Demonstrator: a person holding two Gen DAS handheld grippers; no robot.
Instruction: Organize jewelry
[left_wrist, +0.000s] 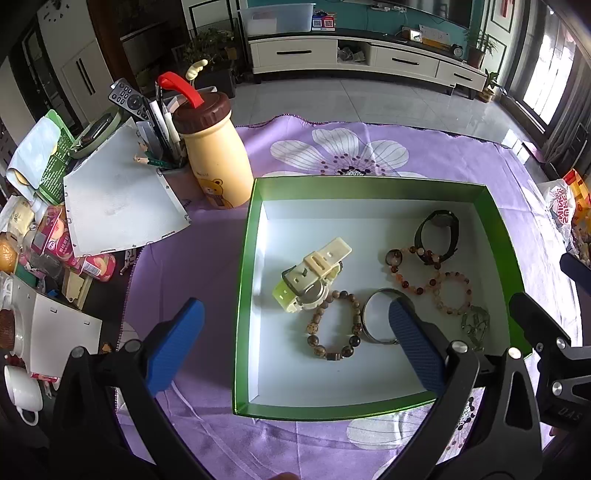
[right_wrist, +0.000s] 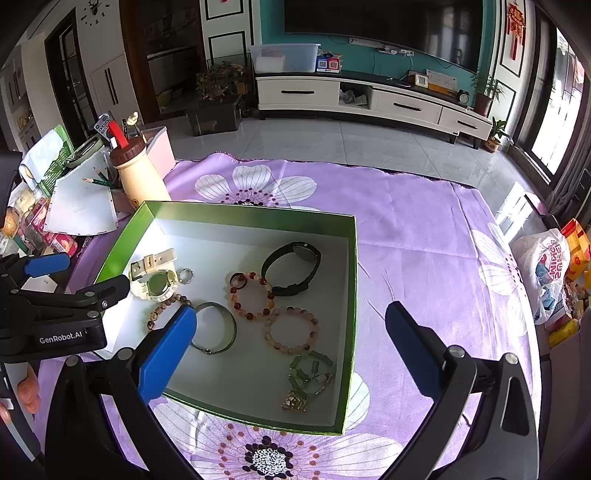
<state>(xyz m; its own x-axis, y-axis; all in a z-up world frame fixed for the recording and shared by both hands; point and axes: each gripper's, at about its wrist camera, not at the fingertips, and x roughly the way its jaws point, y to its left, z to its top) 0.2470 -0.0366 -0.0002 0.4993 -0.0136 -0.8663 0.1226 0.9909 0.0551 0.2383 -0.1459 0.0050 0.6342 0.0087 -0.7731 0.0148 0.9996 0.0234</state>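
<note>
A green box (left_wrist: 246, 280) (right_wrist: 352, 314) with a white floor sits on the purple flowered cloth. Inside lie a cream watch (left_wrist: 314, 277) (right_wrist: 155, 277), a black watch (left_wrist: 437, 230) (right_wrist: 291, 267), a brown bead bracelet (left_wrist: 334, 325), two reddish bead bracelets (right_wrist: 251, 295) (right_wrist: 291, 330), a metal bangle (left_wrist: 376, 317) (right_wrist: 214, 328) and a green-gold chain (right_wrist: 308, 380). My left gripper (left_wrist: 295, 343) hovers open above the box's near left side. My right gripper (right_wrist: 291, 354) stands open over the box's near right corner. Neither holds anything.
A cream bottle with a brown lid (left_wrist: 212, 147) stands left of the box beside a pen holder (left_wrist: 166, 147), white sheets (left_wrist: 118, 199) and snack packets (left_wrist: 55, 240). A plastic bag (right_wrist: 546, 273) lies at the right table edge. A hand (right_wrist: 27, 391) holds the left gripper.
</note>
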